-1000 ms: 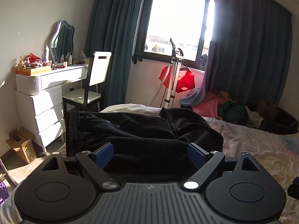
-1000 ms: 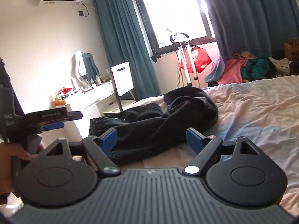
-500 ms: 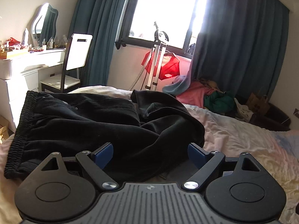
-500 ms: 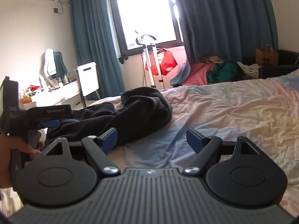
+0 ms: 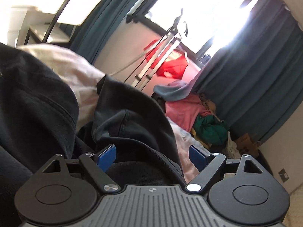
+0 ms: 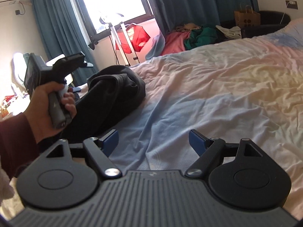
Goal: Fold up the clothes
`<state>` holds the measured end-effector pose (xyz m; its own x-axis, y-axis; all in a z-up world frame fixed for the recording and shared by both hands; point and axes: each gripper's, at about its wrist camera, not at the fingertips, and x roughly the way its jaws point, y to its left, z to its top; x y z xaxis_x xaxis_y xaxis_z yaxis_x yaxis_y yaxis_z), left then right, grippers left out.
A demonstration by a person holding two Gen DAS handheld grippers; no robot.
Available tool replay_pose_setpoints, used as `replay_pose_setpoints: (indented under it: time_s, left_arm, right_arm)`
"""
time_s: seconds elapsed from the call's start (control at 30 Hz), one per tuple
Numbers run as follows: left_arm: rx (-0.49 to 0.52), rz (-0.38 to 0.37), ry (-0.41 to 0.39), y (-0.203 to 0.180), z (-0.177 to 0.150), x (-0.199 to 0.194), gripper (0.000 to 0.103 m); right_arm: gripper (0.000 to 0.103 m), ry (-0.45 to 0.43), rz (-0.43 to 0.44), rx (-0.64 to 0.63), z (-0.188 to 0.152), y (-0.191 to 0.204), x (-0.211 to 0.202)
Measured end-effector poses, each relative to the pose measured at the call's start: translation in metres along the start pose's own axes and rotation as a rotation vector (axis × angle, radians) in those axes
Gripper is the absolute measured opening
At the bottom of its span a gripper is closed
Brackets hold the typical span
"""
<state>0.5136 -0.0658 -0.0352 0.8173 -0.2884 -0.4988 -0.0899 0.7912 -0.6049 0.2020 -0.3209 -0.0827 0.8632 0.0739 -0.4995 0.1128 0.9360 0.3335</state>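
Observation:
A crumpled black garment [image 5: 47, 113] lies on the bed's left part and fills the left wrist view. My left gripper [image 5: 152, 156] is open, tilted, right over a rounded fold of the black cloth, which bulges between its blue pads [image 5: 107, 155]. In the right wrist view the same black garment [image 6: 113, 92] lies heaped at the left. My right gripper [image 6: 153, 141] is open above the bare pale sheet [image 6: 217, 94], to the garment's right. A hand [image 6: 49, 102] in a dark red sleeve holds the left gripper's handle over the garment.
A pile of pink, green and blue clothes [image 6: 189, 36] lies beyond the bed under dark teal curtains [image 5: 255, 75]. A garment steamer stand [image 6: 121, 39] with a red item stands by the window. A white chair [image 5: 75, 11] and dresser are at far left. A paper bag [image 6: 246, 18] sits at back right.
The left gripper has dropped low and close onto the black garment and rolled to the side. The right gripper has swung right, over the bare sheet. Both stay open.

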Motion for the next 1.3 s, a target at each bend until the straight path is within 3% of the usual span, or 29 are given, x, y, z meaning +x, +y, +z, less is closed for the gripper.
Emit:
replay_pose_setpoints:
  time_s: [0.07, 0.17, 0.2, 0.23, 0.3, 0.4, 0.43, 0.57, 0.67, 0.77, 0.87, 0.97, 1.03, 1.13, 1.23, 1.3]
  left_arm:
    - [-0.108, 0.016, 0.075, 0.006, 0.006, 0.032, 0.080]
    - [-0.096, 0.076, 0.087, 0.004, 0.007, 0.061, 0.067]
    - [-0.042, 0.116, 0.092, -0.002, 0.007, 0.069, 0.059]
    - [0.014, 0.156, 0.096, -0.008, 0.007, 0.077, 0.036]
    - [0.134, 0.215, 0.068, -0.022, 0.003, 0.080, 0.017]
    - [0.314, 0.245, -0.009, -0.046, -0.006, 0.065, 0.011]
    - [0.399, 0.224, -0.053, -0.060, -0.010, 0.052, 0.006]
    - [0.676, 0.102, -0.187, -0.114, -0.025, -0.006, 0.006]
    - [0.823, -0.065, -0.192, -0.146, -0.049, -0.061, 0.005]
    - [0.926, -0.216, -0.153, -0.153, -0.092, -0.117, 0.005]
    - [0.959, -0.278, -0.045, -0.134, -0.141, -0.155, 0.006]
    - [0.952, -0.270, 0.036, -0.097, -0.176, -0.176, 0.021]
    - [0.911, -0.242, 0.073, -0.068, -0.189, -0.188, 0.041]
    - [0.850, -0.201, 0.129, -0.023, -0.208, -0.207, 0.047]
    - [0.739, -0.133, 0.133, 0.019, -0.190, -0.238, 0.056]
    - [0.696, -0.058, 0.078, 0.044, -0.173, -0.269, 0.061]
  right_arm:
    - [0.083, 0.031, -0.005, 0.008, -0.003, 0.000, 0.017]
    - [0.083, 0.044, -0.016, -0.006, -0.006, 0.000, 0.031]
    - [0.083, 0.046, -0.021, -0.004, -0.006, -0.002, 0.034]
    - [0.083, 0.047, -0.029, -0.001, -0.006, -0.003, 0.037]
    - [0.083, 0.046, -0.050, 0.016, -0.007, -0.008, 0.042]
    - [0.083, 0.026, -0.086, 0.040, -0.007, -0.015, 0.042]
    - [0.083, 0.015, -0.100, 0.046, -0.006, -0.017, 0.040]
    - [0.083, -0.114, -0.208, 0.050, 0.001, -0.025, 0.020]
    - [0.083, -0.183, -0.253, 0.087, 0.007, -0.036, 0.003]
    - [0.083, -0.226, -0.269, 0.108, 0.013, -0.045, -0.014]
    - [0.083, -0.283, -0.279, 0.114, 0.017, -0.051, -0.035]
    - [0.083, -0.311, -0.262, 0.118, 0.019, -0.056, -0.049]
    - [0.083, -0.310, -0.234, 0.112, 0.019, -0.056, -0.053]
    - [0.083, -0.295, -0.183, 0.095, 0.018, -0.052, -0.056]
    - [0.083, -0.267, -0.094, 0.050, 0.012, -0.035, -0.054]
    - [0.083, -0.232, -0.017, 0.018, 0.007, -0.020, -0.049]
